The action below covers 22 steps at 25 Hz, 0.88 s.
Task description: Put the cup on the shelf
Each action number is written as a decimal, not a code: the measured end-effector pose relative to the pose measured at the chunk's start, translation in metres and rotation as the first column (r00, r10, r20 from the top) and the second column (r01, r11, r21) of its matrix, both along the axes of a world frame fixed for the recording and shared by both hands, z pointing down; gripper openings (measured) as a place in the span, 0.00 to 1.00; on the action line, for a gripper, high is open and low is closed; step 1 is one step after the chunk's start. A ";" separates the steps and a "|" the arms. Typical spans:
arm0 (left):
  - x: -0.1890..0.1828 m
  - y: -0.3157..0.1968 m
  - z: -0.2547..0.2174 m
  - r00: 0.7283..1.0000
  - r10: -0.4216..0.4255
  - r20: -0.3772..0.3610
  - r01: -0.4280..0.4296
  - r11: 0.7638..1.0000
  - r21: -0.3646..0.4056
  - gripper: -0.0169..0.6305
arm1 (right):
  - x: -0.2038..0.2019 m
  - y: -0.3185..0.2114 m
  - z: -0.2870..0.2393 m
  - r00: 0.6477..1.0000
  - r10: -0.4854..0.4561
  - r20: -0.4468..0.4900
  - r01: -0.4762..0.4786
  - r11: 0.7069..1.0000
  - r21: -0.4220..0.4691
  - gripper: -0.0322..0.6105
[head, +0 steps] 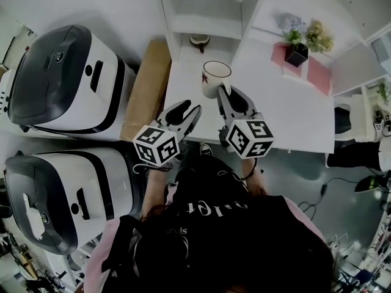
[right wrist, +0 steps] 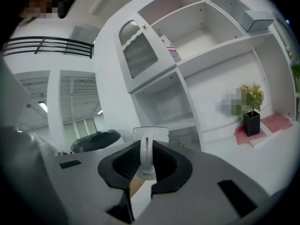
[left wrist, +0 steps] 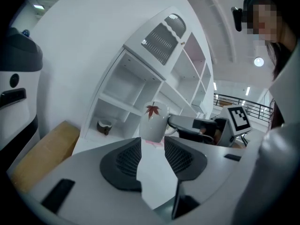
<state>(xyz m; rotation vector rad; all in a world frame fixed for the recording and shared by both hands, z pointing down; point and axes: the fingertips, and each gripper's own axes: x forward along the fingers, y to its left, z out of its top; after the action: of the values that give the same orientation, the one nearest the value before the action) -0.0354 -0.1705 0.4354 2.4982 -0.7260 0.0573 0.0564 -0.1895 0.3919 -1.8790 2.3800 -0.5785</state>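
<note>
A white cup with a red leaf print stands upright on the white table, just in front of the white shelf unit. My right gripper is shut on the cup's handle, which runs upright between the jaws; the cup rises just beyond the right gripper. To its left, my left gripper is open with nothing between its jaws. From the left gripper, the cup shows a little ahead, with the right gripper reaching in from the right.
A small dark-rimmed bowl sits in the shelf's lowest compartment. A cardboard box lies along the table's left edge. Two big white and black machines stand further left. A potted plant is at the back right.
</note>
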 end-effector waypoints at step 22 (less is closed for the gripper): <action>0.009 -0.048 0.036 0.995 -0.067 0.071 0.074 0.992 -0.100 0.18 | 0.083 -0.178 0.164 0.985 0.084 -0.150 -0.105 0.985 -0.139 0.18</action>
<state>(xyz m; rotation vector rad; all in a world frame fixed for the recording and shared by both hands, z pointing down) -0.0266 -0.2184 0.4712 2.3806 -0.8184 0.1508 0.1392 -0.3674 0.5564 -2.1517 2.3759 -0.6473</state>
